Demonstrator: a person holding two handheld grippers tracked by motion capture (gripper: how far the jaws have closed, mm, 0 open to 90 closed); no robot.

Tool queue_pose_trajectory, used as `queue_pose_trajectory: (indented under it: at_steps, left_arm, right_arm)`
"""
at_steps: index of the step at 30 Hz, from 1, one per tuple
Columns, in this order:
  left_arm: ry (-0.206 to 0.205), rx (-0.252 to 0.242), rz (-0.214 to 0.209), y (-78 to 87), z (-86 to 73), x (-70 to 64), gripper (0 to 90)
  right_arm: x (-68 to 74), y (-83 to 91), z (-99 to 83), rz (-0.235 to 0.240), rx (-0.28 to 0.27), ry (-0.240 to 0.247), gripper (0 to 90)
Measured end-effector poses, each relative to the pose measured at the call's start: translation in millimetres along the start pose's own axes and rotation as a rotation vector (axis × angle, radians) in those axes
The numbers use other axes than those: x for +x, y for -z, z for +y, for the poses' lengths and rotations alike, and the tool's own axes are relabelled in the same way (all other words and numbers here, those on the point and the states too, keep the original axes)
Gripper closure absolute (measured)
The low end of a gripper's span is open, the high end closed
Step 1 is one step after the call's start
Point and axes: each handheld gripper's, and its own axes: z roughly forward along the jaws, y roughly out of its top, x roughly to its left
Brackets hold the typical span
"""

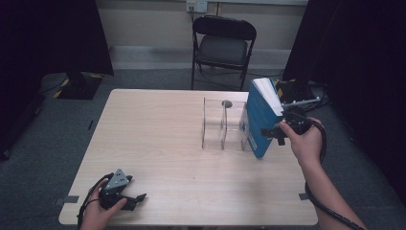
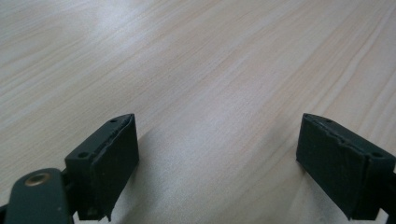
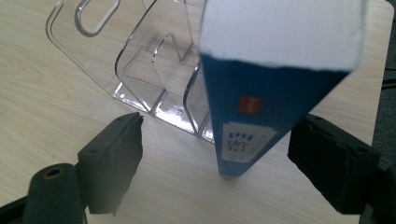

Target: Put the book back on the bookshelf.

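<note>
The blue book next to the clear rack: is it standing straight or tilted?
Tilted. The blue book stands on its lower edge on the table, leaning beside the clear rack, between the right gripper's open jaws.

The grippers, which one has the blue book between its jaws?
The right gripper: the blue book stands between its wide-open jaws beside the clear rack. The left gripper has just bare table between its jaws.

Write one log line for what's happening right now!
left gripper: open, low over table | right gripper: open around blue book | book: tilted, beside clear organizer
</note>
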Motion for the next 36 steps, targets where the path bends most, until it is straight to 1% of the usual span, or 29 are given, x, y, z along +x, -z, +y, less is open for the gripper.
queue_pose_trajectory:
  at_steps: [6,7,11,16,18,20,21,26,29,31,34,36]
  left_arm:
    - [0.0,0.001,0.0,0.1,0.0,0.0,12.7]
    - [0.0,0.002,0.0,0.1,0.0,0.0,12.7]
    - [0.0,0.001,0.0,0.1,0.0,0.0,12.7]
    - [0.0,0.002,0.0,0.1,0.0,0.0,12.7]
    - [0.0,0.002,0.0,0.1,0.0,0.0,12.7]
    - [0.0,0.002,0.0,0.1,0.0,0.0,12.7]
    - [0.0,0.002,0.0,0.1,0.0,0.0,12.7]
    - [-0.001,0.001,0.0,0.1,0.0,0.0,12.7]
    - [0.0,0.002,0.0,0.1,0.0,0.0,12.7]
    - [0.0,0.002,0.0,0.1,0.0,0.0,12.7]
    - [0.0,0.002,0.0,0.1,0.0,0.0,12.7]
    - [0.0,0.002,0.0,0.1,0.0,0.0,12.7]
  right_arm:
    - [-0.9,-0.2,-6.9,0.014,0.002,0.001,16.9]
    - [-1.3,0.0,-9.0,0.018,-0.002,-0.004,17.0]
    - [-2.3,-0.1,-14.2,0.02,0.001,0.006,16.9]
    - [-4.8,-3.4,-22.9,0.031,0.001,-0.01,16.5]
    - [-5.9,-5.2,-26.9,0.03,-0.011,-0.02,16.8]
    - [-6.5,-6.4,-30.2,0.036,-0.017,-0.014,16.9]
    - [-6.3,-7.0,-31.8,0.04,-0.014,-0.022,16.9]
    - [-6.0,-13.3,-38.7,0.06,0.01,-0.012,16.6]
    - [-4.9,-17.5,-43.1,0.057,0.013,-0.007,16.6]
    - [-4.8,-20.0,-46.2,0.067,0.021,-0.005,16.6]
    - [-4.0,-23.8,-50.9,0.074,0.019,-0.019,16.7]
    - [-3.9,-26.3,-54.4,0.079,0.019,-0.019,16.7]
